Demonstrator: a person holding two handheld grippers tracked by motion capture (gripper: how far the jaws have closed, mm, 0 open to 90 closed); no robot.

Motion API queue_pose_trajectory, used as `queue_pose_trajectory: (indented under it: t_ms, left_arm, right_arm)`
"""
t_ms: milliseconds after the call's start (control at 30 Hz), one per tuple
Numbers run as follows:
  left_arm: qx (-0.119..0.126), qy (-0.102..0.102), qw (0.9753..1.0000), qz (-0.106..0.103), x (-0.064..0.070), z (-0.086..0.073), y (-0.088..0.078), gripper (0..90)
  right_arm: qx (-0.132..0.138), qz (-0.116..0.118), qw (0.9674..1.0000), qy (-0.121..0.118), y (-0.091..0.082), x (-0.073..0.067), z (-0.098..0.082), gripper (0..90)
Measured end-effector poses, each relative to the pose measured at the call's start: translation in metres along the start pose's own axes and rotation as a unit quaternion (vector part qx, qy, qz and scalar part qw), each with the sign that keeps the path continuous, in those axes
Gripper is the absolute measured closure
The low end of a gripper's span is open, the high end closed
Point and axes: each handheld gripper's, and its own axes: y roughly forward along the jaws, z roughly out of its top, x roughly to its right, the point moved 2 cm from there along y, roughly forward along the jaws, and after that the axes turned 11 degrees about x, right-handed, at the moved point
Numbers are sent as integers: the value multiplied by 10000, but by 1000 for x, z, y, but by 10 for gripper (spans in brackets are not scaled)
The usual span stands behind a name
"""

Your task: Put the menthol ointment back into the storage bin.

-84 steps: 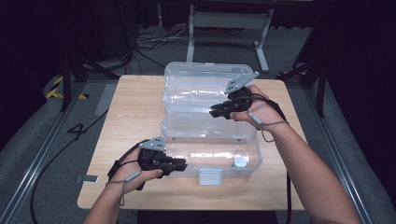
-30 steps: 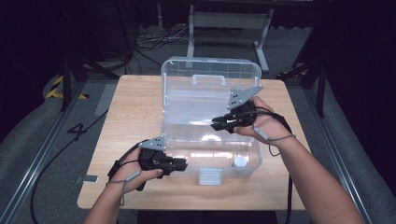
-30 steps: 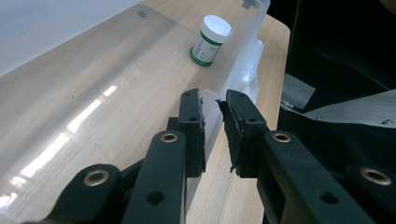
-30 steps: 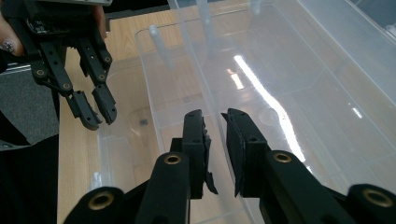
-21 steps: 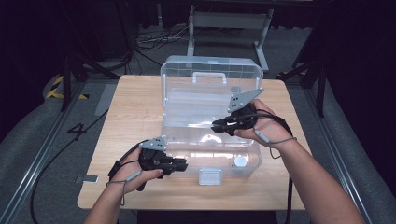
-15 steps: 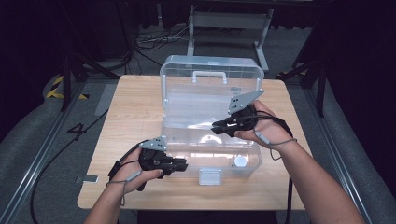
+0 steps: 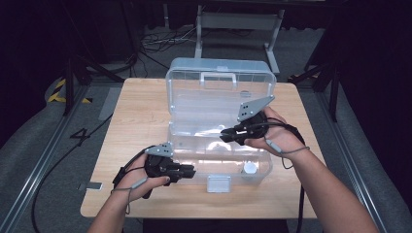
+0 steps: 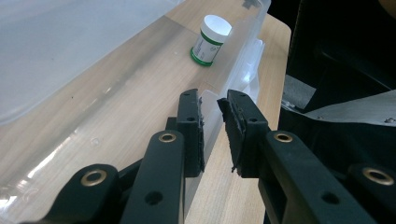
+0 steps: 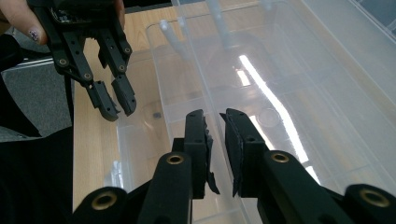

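Observation:
A clear plastic box (image 7: 194, 145) sits on the wooden table (image 7: 136, 126) with its lid (image 7: 218, 97) swung up, leaning back from upright. My right gripper (image 7: 227, 136) is shut on the lid's free edge, which runs between its jaws in the right gripper view (image 9: 214, 123), the lid (image 9: 303, 84) spreading to the right. At the box's front left, my left gripper (image 7: 192, 171) is shut on the front wall (image 8: 243, 51), one jaw inside and one outside (image 8: 210, 100). A small white bottle with a green label (image 8: 210, 39) stands inside the box (image 7: 249, 168).
The box's latch tab (image 7: 218, 183) hangs at the front middle. My left gripper (image 9: 114, 105) also shows in the right gripper view beside the box base (image 9: 140, 135). Dark floor with cables (image 7: 155, 41) and a metal stand (image 7: 238, 22) lie beyond the table.
The lid has swung up from lying open and flat behind the box to standing tilted, carried by my right gripper, which moved toward the front. My left gripper stayed put.

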Motion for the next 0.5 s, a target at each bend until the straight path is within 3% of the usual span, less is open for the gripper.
queue_pose_trajectory:
  t_ms: [500]
  left_arm:
    - [-12, -16, 10000, 17, 0, 0, 0, 761]
  right_arm:
    - [55, 31, 10000, -11, -1, -4, -5, 825]
